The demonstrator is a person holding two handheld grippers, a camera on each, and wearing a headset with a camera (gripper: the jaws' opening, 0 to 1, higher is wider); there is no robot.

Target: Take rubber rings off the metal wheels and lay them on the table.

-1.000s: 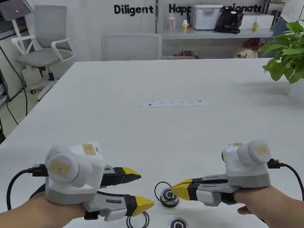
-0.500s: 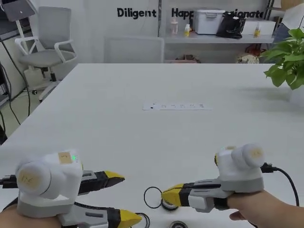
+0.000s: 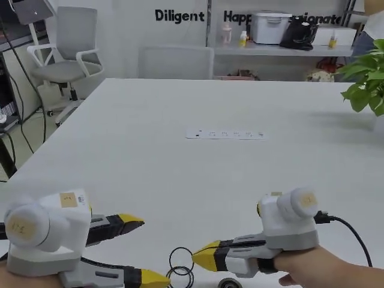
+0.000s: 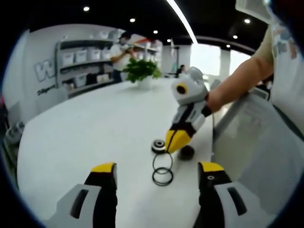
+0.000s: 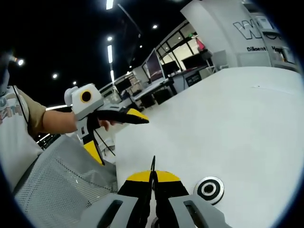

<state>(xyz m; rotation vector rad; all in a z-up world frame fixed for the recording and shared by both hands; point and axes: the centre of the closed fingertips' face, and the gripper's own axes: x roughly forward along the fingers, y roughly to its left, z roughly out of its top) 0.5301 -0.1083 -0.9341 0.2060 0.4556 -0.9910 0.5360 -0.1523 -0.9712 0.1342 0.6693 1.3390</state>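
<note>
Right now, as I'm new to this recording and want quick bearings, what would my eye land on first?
The right gripper, at the near edge of the white table, has its jaws shut on a thin black rubber ring, right by a second ring lying on the tabletop. Facing it, the left gripper has its jaws wide open. A small metal wheel sits beside the right gripper.
</note>
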